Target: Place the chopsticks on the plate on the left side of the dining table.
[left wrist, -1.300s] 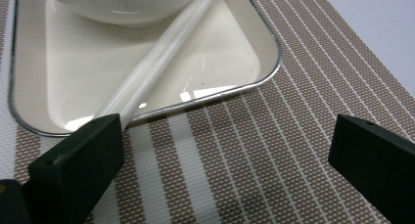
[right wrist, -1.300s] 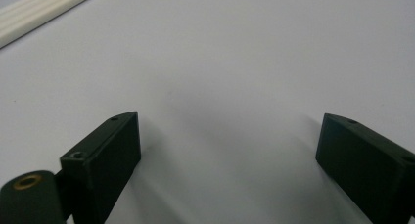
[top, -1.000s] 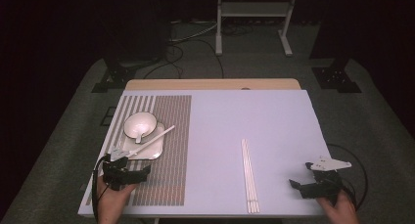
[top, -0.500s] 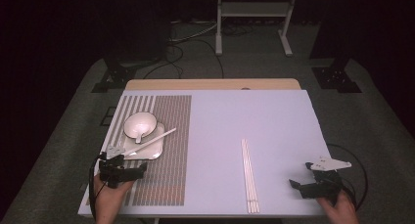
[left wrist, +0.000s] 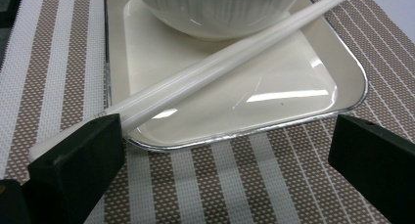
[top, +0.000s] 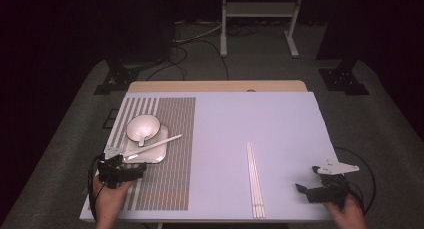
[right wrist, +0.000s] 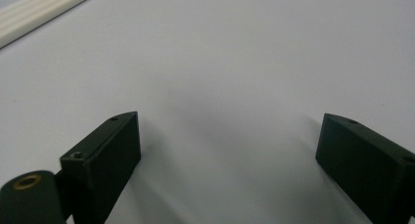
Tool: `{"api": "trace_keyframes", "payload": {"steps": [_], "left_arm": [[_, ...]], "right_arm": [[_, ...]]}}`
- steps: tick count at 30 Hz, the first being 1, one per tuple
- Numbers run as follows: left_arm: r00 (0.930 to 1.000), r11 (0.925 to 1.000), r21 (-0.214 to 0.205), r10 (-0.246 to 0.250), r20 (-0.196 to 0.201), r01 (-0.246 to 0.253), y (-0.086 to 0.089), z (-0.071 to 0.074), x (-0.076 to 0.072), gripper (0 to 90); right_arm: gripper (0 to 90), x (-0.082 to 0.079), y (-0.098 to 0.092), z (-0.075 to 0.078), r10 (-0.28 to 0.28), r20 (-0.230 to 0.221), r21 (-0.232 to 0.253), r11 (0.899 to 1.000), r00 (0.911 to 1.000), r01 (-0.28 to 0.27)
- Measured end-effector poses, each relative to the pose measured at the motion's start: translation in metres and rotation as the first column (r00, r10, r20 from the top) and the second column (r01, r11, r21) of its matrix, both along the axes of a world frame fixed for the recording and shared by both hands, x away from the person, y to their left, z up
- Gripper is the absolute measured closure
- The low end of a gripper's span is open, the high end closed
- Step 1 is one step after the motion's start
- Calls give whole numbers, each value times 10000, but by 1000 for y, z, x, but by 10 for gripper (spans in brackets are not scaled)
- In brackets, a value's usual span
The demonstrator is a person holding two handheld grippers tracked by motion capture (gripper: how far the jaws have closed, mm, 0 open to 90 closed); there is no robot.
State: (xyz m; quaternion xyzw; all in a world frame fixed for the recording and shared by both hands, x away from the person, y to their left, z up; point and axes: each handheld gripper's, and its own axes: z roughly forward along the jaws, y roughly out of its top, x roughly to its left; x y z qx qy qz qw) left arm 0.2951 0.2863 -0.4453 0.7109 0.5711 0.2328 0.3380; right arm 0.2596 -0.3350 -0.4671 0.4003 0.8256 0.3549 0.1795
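Since one second ago, the left gripper (left wrist: 222, 160) has backed off slightly, jaws released. One white chopstick (left wrist: 215, 67) lies across the square plate (left wrist: 342, 72). Right gripper (right wrist: 227, 170) rests released; probably it must fetch the remaining chopsticks (top: 254, 179).

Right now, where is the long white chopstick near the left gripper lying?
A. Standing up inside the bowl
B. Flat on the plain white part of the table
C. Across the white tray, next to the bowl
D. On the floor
C: the chopstick lies slanted across the tray, passing beside the bowl, and its near end reaches past the tray's edge to the left gripper, whose jaws stand open.
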Motion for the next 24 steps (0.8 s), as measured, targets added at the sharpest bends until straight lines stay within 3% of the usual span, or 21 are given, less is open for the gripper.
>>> {"api": "trace_keyframes", "payload": {"steps": [15, 24], "left_arm": [[9997, 9996, -234, 159, 169, -155, 11, 0, 14, 0], [9993, 9997, -46, 229, 310, -228, 16, 0, 25, 0]], "right_arm": [[79, 0, 0, 0, -5, -9, 3, 10000, 10000, 5], [79, 0, 0, 0, -6, -5, 9, 10000, 10000, 6]]}}
